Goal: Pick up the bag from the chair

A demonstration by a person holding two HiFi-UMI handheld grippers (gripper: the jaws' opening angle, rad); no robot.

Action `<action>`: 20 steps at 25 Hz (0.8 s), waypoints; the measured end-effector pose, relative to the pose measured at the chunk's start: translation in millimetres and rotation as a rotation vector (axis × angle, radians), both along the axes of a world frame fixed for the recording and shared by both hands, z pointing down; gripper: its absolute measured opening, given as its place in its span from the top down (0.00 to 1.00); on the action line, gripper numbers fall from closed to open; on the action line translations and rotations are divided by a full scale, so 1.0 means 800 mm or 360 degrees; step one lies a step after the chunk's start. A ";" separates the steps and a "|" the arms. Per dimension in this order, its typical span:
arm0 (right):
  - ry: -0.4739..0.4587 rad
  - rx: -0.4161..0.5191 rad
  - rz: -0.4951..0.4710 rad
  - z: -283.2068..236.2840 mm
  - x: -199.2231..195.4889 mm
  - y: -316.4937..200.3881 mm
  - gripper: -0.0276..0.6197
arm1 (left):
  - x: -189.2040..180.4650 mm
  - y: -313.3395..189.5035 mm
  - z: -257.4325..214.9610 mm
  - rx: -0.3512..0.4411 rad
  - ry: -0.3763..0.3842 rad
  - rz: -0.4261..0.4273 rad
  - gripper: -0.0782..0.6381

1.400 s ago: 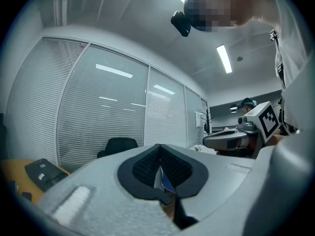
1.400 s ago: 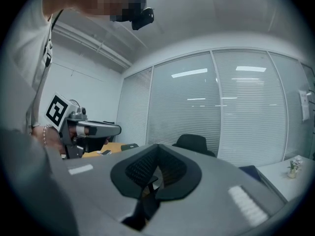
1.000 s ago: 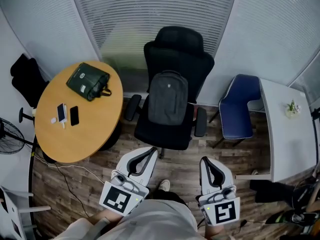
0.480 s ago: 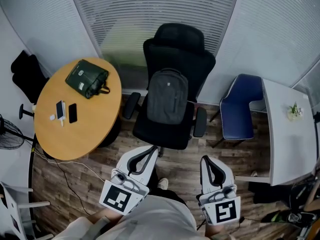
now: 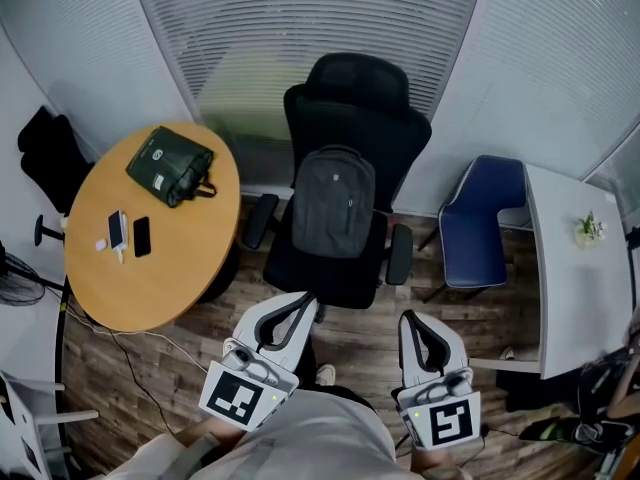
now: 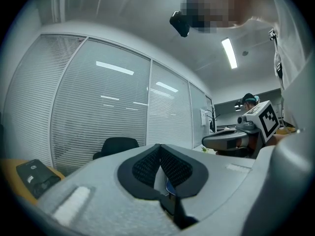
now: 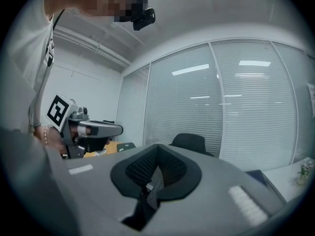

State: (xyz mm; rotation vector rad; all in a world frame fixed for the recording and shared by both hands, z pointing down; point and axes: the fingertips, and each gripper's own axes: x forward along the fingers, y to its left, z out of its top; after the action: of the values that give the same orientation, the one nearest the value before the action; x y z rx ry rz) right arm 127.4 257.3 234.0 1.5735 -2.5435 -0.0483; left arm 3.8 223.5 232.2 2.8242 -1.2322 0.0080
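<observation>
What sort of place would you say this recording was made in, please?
Most likely a small office meeting room. A black swivel chair holds a grey backpack, a round wooden table stands beside it, and slatted blinds cover the glass walls.

- An office meeting room; glass partition walls hung with horizontal blinds [image 5: 300, 28] stand behind the furniture;
- a black high-backed swivel office chair [image 5: 357, 88] stands just beside a round wooden table [image 5: 170, 268]; a blue visitor chair [image 5: 480, 218] sits against a white desk [image 5: 585, 298];
- two phones [image 5: 141, 236] lie on the round table;
- a long ceiling strip light [image 6: 229, 53] overhead; wood-plank floor [image 5: 200, 343] underfoot
</observation>
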 end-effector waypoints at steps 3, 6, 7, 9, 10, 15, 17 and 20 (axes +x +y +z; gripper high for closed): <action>0.0011 0.0013 0.0004 -0.004 -0.006 -0.020 0.95 | -0.003 -0.023 -0.001 0.0012 0.0009 0.0010 0.89; 0.0022 0.0022 0.0019 -0.007 -0.011 -0.042 0.95 | -0.007 -0.047 -0.003 0.0023 0.0022 0.0028 0.89; 0.0028 0.0025 0.0023 -0.007 -0.014 -0.051 0.95 | -0.009 -0.056 -0.003 0.0023 0.0026 0.0031 0.89; 0.0039 0.0025 0.0030 -0.007 -0.019 -0.069 0.95 | -0.013 -0.075 -0.002 0.0012 0.0034 0.0039 0.89; 0.0044 0.0024 0.0035 -0.008 -0.021 -0.079 0.95 | -0.014 -0.084 -0.001 0.0008 0.0036 0.0044 0.89; 0.0032 0.0027 0.0057 -0.011 -0.038 -0.130 0.95 | -0.028 -0.135 0.000 0.0004 0.0030 0.0060 0.89; 0.0037 0.0011 0.0057 -0.010 -0.047 -0.152 0.95 | -0.038 -0.158 -0.001 0.0005 0.0034 0.0059 0.89; 0.0033 0.0013 0.0060 -0.010 -0.063 -0.188 0.95 | -0.054 -0.194 0.000 0.0003 0.0036 0.0055 0.89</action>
State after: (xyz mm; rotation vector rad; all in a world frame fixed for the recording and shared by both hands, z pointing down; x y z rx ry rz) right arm 77.1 106.8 226.3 1.6144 -2.5005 -0.0707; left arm -39.3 68.2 232.2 2.8389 -1.1796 -0.0232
